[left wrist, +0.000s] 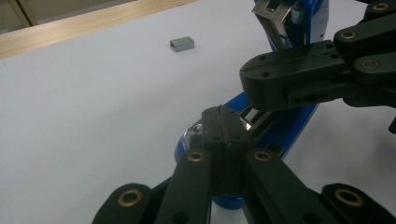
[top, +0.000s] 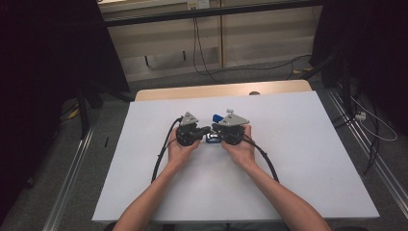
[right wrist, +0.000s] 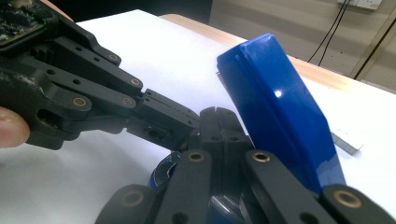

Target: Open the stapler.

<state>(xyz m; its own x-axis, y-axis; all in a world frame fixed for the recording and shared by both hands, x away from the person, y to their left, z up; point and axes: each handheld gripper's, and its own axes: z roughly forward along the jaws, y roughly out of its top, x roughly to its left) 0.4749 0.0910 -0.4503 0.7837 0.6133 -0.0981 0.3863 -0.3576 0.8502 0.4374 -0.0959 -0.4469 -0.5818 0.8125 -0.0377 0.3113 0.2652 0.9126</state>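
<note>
High view: stapler (top: 216, 118) mostly behind grippers.

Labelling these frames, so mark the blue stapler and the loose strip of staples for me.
blue stapler (right wrist: 275, 107), right gripper view, on its raised top cover.
strip of staples (left wrist: 181, 44), left gripper view, on its top face.

Stapler (top: 215, 136) on table (top: 298, 159), between both grippers.

Dim room, evenly lit white table (top: 298, 159); soft close-up blur, small glare on blue plastic.
</note>
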